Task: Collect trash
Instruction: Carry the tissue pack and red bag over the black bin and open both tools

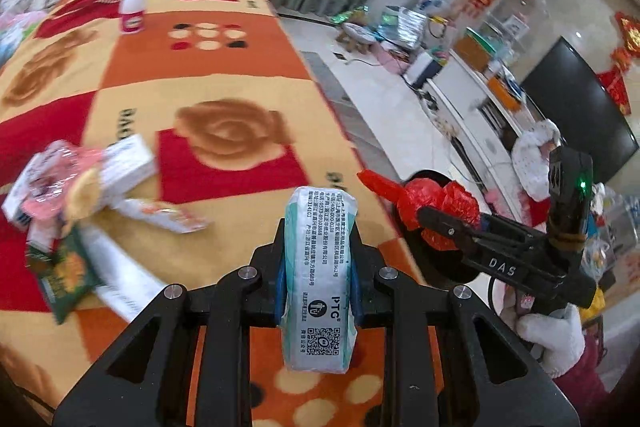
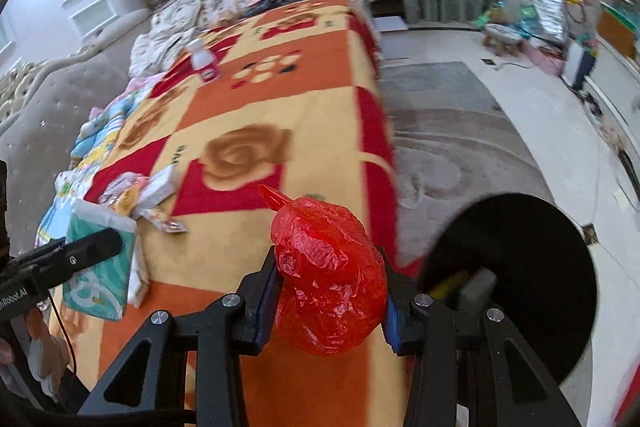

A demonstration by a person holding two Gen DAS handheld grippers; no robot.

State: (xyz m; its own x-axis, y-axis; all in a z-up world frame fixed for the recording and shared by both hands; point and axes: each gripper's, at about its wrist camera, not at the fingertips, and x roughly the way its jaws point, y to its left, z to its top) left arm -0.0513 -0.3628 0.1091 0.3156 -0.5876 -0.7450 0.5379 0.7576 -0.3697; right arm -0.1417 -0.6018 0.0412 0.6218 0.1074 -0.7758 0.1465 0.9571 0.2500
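While both tongs are loaded, carry them on to the black bin (image 2: 516,275) rather than back toward the bench (image 1: 224,75). Your left tongs (image 1: 318,263) pinch a tissue pack (image 1: 318,267) edge-on, printed side up. Your right tongs (image 2: 330,287) pinch a knotted red plastic bag (image 2: 326,275) by its belly, tail poking toward 11 o'clock.

From the right wrist view, the bin mouth sits at 3 o'clock of the red bag, on the floor just off the bench's long edge. At least one item already lies inside, yellow and grey; hard to make out.

Advice: bring each load over the middle of the mouth before spreading the tongs. The bag is light and may cling to a pad, so spread wide and give it a moment. Drop one at a time, so the tongs don't crowd each other at the rim.

Counts: one bin, one tissue pack held, one red bag held. Left on the blanket-covered bench: one small white bottle (image 1: 134,5) with pink label, upright at the far end, and one heap of wrappers and cartons (image 1: 76,187) at 9 o'clock of the left tongs, too blurred to count piece by piece.
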